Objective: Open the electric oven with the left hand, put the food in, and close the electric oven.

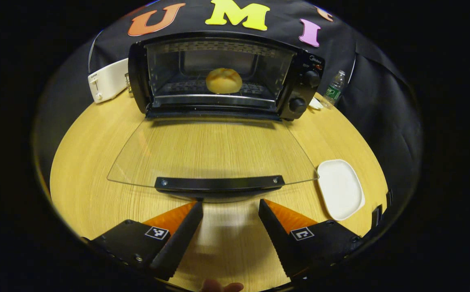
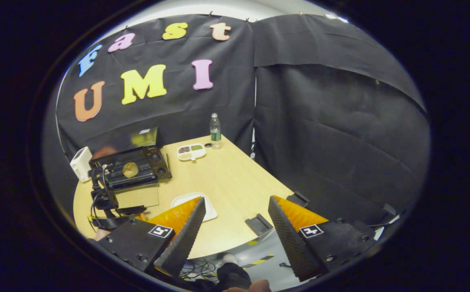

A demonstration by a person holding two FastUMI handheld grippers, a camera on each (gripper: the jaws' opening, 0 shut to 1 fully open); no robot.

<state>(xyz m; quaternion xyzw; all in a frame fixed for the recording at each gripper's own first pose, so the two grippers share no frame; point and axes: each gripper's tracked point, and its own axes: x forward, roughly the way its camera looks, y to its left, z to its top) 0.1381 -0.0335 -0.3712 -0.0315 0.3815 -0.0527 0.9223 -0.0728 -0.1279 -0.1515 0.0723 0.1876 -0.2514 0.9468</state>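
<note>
Black cloth walls (image 2: pixel 332 121), light wood table (image 2: pixel 227 182) w/ rounded edge, grey floor (image 2: pixel 259 251).

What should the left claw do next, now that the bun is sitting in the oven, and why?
Probably ease the left claw forward and under the door handle, then lift. The bun already rests on the rack inside the oven, the glass door lies fully down, and the claw hangs open just short of the handle.

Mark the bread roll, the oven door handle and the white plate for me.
bread roll (image 1: pixel 223 80), left gripper view, middle of its crust.
oven door handle (image 1: pixel 218 183), left gripper view, centre of the bar.
white plate (image 1: pixel 340 189), left gripper view, its bare middle.
</note>
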